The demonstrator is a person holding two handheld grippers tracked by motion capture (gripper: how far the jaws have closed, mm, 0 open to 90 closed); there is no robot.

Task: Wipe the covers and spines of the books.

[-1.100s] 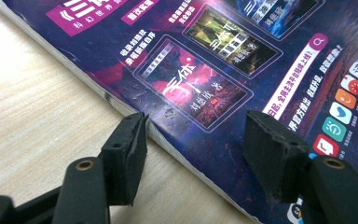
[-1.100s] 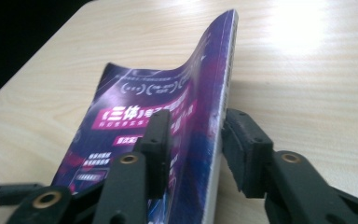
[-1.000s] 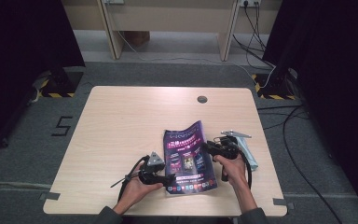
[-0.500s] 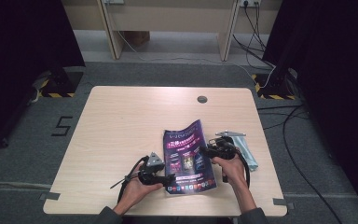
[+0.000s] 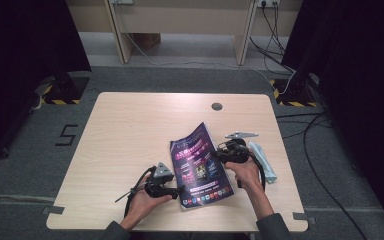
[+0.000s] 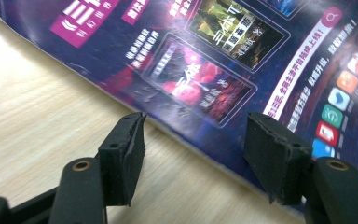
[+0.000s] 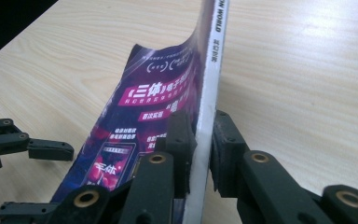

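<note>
Your right gripper (image 7: pixel 204 154) has just closed on the spine edge of the magazine (image 5: pixel 200 165), lifting that side off the table (image 5: pixel 130 130). Your left gripper (image 6: pixel 196 154) stands open at the opposite edge, holding nothing, ready to steady the cover.
</note>
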